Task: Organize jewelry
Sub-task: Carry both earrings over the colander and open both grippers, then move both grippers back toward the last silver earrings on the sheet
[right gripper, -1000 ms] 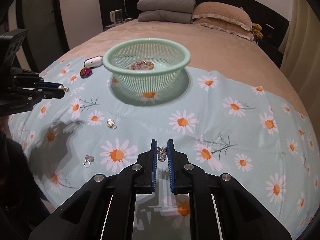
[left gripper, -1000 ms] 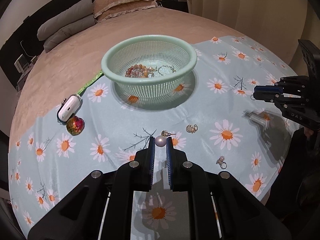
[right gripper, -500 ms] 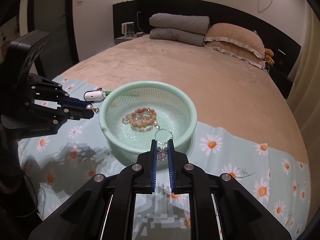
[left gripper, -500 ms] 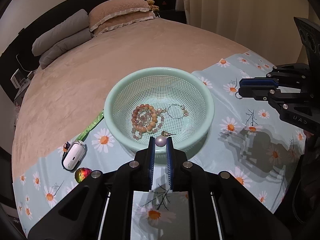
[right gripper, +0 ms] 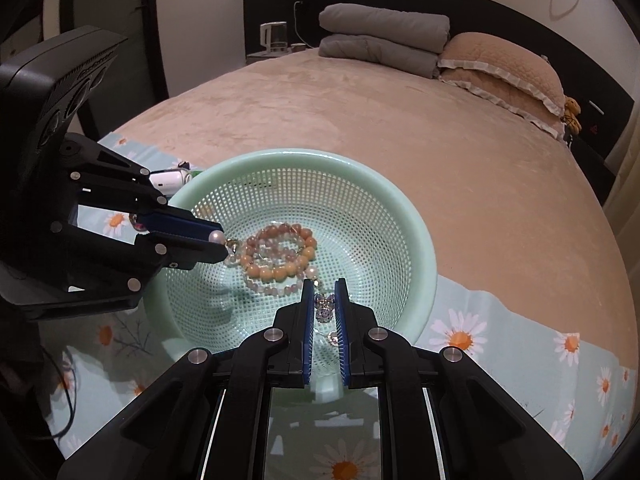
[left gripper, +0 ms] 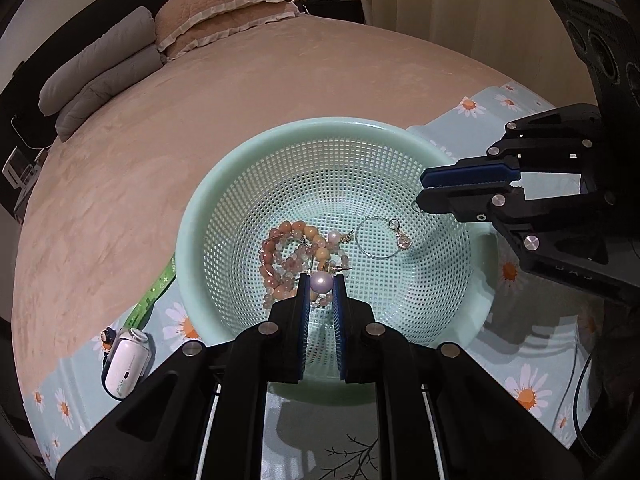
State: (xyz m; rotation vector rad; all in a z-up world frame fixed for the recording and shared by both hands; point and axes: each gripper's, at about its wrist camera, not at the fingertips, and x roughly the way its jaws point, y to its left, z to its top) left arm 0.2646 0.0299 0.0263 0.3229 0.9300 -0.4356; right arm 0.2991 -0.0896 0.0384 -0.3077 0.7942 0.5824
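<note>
A mint-green mesh basket [left gripper: 256, 168] [right gripper: 416, 232] stands on a daisy-print cloth on a bed. It holds pink and orange bead bracelets [left gripper: 288, 256] [right gripper: 276, 256] and a thin hoop with a charm [left gripper: 380, 238]. My left gripper [left gripper: 321, 280] is shut on a pearl earring [left gripper: 321, 283] above the basket's near side; it also shows in the right wrist view [right gripper: 218, 240]. My right gripper [right gripper: 324, 292] is shut on a small silver crystal earring [right gripper: 325, 308] over the basket's rim; it also shows in the left wrist view [left gripper: 424, 188].
A small white device [left gripper: 126, 362] [right gripper: 168, 180] and a green strip [left gripper: 154, 294] lie left of the basket. Grey and beige pillows [right gripper: 400, 40] are at the head of the bed. The daisy cloth [right gripper: 500, 340] covers the near part of the bed.
Both grippers have moved forward from the cloth to over the basket, each still holding its earring. The basket now fills the middle of both views.
</note>
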